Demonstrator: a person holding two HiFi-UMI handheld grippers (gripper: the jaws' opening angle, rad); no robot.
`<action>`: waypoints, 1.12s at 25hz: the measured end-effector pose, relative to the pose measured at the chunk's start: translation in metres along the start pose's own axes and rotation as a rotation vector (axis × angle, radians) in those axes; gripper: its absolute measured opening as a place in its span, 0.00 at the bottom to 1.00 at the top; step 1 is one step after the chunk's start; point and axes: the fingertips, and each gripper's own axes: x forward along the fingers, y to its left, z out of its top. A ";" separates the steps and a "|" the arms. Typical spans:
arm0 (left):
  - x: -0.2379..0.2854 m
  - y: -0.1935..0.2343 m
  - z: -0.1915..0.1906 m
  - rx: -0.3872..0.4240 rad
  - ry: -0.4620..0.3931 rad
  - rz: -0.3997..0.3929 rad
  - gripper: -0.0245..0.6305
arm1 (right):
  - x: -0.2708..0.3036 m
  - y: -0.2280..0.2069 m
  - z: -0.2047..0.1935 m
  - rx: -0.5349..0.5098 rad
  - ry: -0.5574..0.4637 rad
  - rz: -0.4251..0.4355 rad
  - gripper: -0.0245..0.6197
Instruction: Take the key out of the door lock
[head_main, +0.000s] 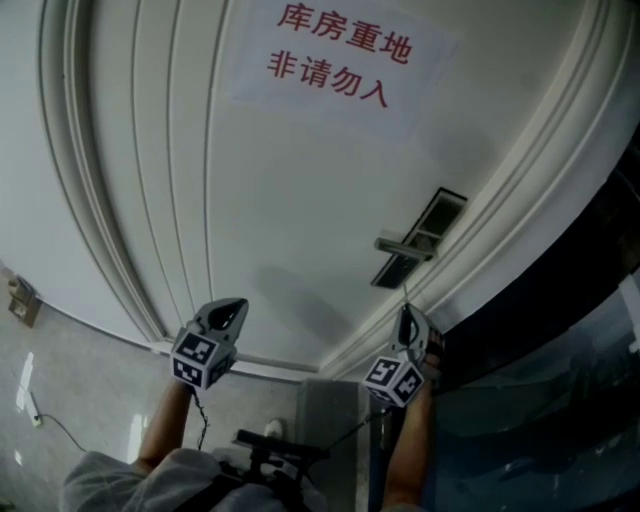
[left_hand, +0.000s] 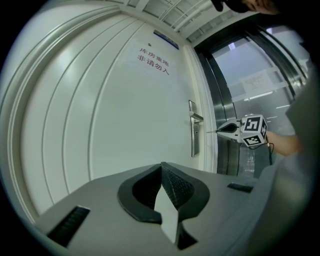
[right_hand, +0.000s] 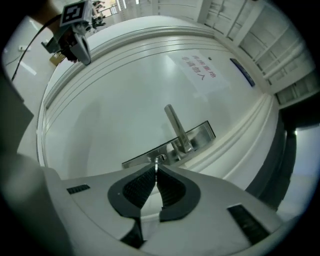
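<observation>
The key (right_hand: 156, 165) sits pinched edge-on between the closed jaws of the right gripper (right_hand: 156, 170). Its free end points at the small keyhole (right_hand: 161, 158) in the metal lock plate (right_hand: 197, 136), just below the lever handle (right_hand: 175, 125). From this view it is hard to tell whether the tip is lodged in the hole or just clear of it. Around the plate spreads the white panelled door (right_hand: 110, 110), with a paper sign (head_main: 335, 55) in red print higher up. The left gripper (left_hand: 161, 169) is held well apart from the lock, its jaws together with nothing between them.

The main risk looks like a slip. The jaws grip only a thin sliver of metal near their tips, so a sideways tug or a twist of the wrist could let the key pivot or drop to the floor. If the tip is in fact inside the keyhole, a pull that is not straight along the key would likely make it bind.

The left gripper view shows the right gripper side-on, with the key as a fine line reaching toward the plate and what seems a slim gap before it, though that is too small to be sure. The right gripper view alone shows the keyhole itself. Only the head view shows both grippers and the person's forearms together.
</observation>
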 end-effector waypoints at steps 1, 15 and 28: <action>-0.003 -0.001 0.001 0.000 -0.003 -0.004 0.03 | -0.007 -0.002 0.001 0.047 0.000 -0.004 0.07; -0.029 -0.011 0.007 0.020 -0.026 -0.044 0.03 | -0.081 0.016 0.005 0.665 -0.005 -0.012 0.07; -0.039 -0.029 0.001 0.045 -0.012 -0.055 0.03 | -0.117 0.047 -0.011 0.940 0.018 0.063 0.07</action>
